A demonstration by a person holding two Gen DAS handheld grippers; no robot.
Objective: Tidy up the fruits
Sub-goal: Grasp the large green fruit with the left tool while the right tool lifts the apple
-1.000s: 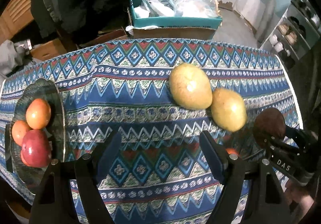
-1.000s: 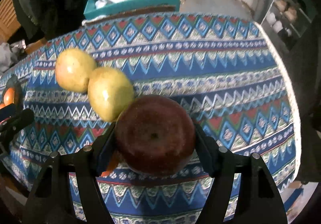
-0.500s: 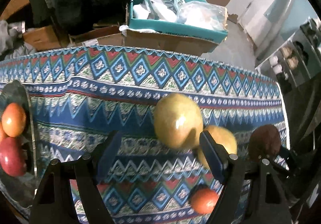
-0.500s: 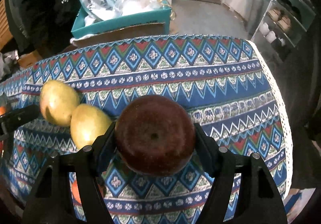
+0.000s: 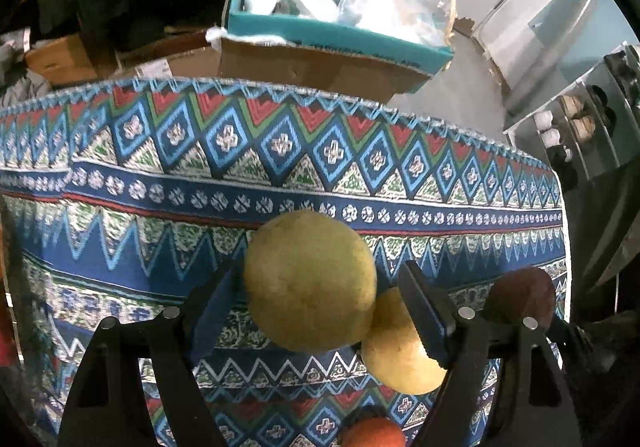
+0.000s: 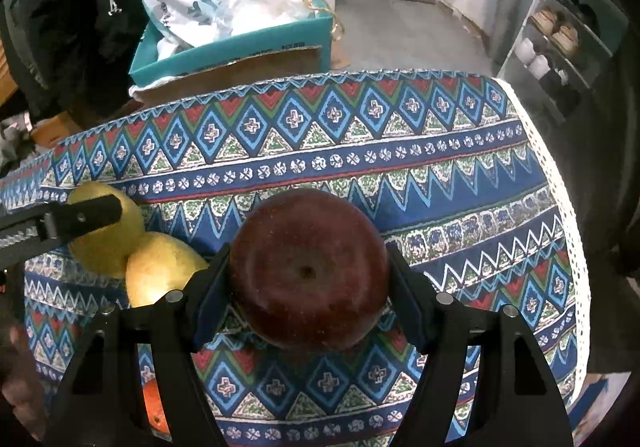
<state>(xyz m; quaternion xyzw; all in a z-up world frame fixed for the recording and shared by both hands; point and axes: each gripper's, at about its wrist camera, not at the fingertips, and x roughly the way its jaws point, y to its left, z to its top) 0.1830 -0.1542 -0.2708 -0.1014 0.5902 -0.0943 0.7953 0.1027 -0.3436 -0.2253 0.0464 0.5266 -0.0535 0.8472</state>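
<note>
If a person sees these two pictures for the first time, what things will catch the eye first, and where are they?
First the dark red apple, held between the fingers of the right gripper above the patterned tablecloth. Next the large yellow pear, which fills the space between the open fingers of the left gripper, with a second yellow pear touching it on its right. Behind the table stands a teal box full of bags.

Home: tablecloth (image 6: 400, 167), shoe rack (image 6: 560, 35) (cluttered).
</note>
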